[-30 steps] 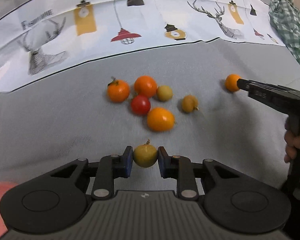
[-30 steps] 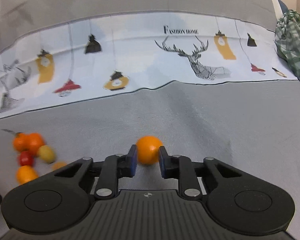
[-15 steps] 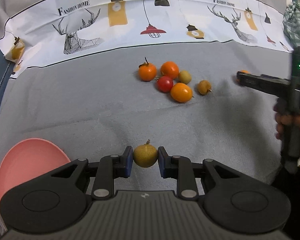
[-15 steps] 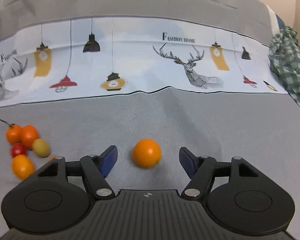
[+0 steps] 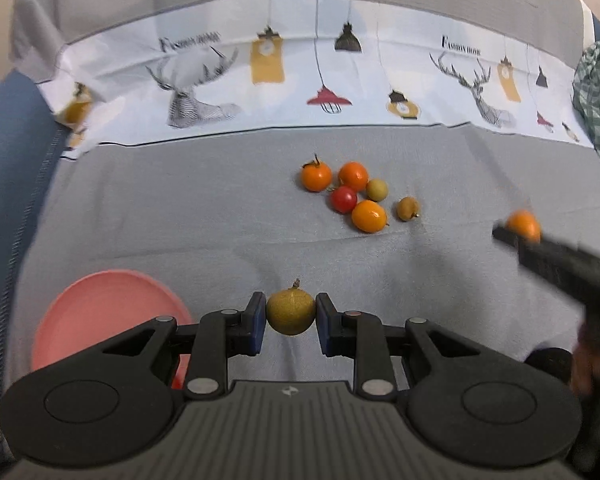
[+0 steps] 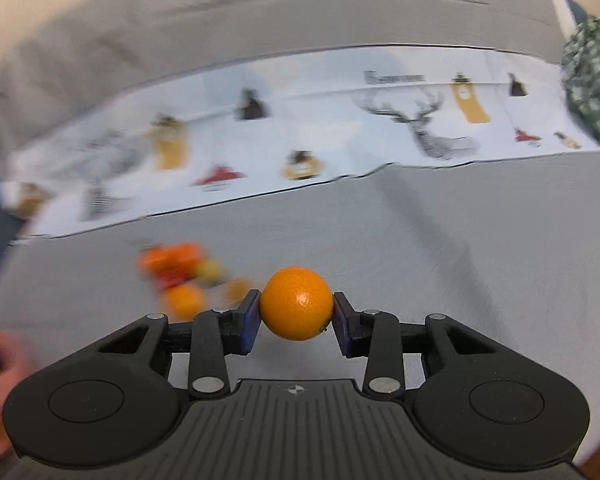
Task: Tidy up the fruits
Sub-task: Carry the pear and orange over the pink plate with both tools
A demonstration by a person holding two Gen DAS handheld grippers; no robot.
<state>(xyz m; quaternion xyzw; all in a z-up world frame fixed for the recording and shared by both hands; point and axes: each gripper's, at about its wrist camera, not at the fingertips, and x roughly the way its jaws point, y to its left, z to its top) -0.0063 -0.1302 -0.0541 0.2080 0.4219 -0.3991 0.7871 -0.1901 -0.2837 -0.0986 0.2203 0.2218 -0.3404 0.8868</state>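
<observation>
Left tongs (image 5: 291, 318) clamp a round, dull yellow-green stemmed fruit (image 5: 291, 312); right tongs (image 6: 296, 312), just closing, grip a glossy round orange (image 6: 296, 303), both nearer than the fruit cluster (image 5: 356, 194).

we see a round yellow-green fruit with a short stem (image 5: 291, 312) held up between blue pads, and a glossy round orange (image 6: 296, 303) pinched in the same way. six small fruits (image 5: 354, 194), orange, red and yellow-green, lie close together on the grey cloth. a pink round plate (image 5: 100, 312) lies to the left.
</observation>
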